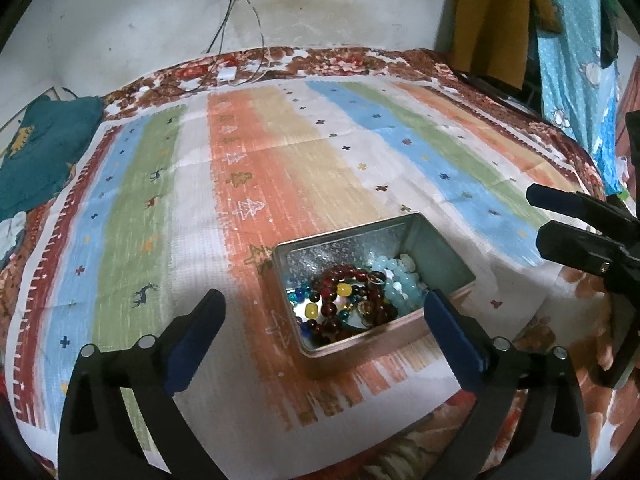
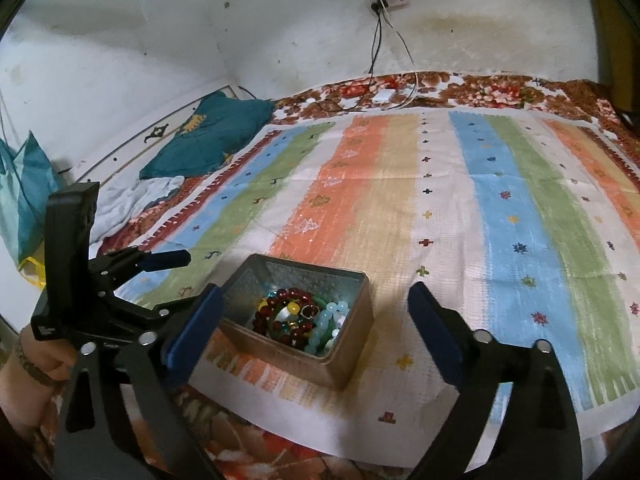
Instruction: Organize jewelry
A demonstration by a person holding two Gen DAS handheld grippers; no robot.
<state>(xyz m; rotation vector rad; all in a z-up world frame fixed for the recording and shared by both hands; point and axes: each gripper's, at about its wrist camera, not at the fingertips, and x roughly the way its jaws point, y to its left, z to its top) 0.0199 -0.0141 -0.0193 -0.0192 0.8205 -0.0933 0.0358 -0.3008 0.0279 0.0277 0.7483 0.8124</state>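
Both grippers are wide open and hold nothing. From its own camera, the left gripper (image 1: 324,308) stands low over the striped cloth (image 1: 248,168), its 2 blue-padded fingers pointing far; the right finger tip is just beside the near right corner of the metal tin (image 1: 360,344), but I cannot tell if it touches. The right gripper (image 2: 314,304) is also near the cloth, and the tin (image 2: 340,364) sits between its 2 fingers, close to the left one. In the right wrist view, the person's left hand (image 2: 40,360) grips the handle of the left tool at the near left edge. The tin is open, near the front edge of the cloth. Inside it lie a dark red bead bracelet (image 1: 340,280), a pale blue bead bracelet (image 1: 396,284), and yellow beads (image 1: 312,310). Farther away, a teal cushion (image 2: 212,140) lies at the far left, and cables (image 2: 376,52) hang from a wall socket (image 2: 390,0).
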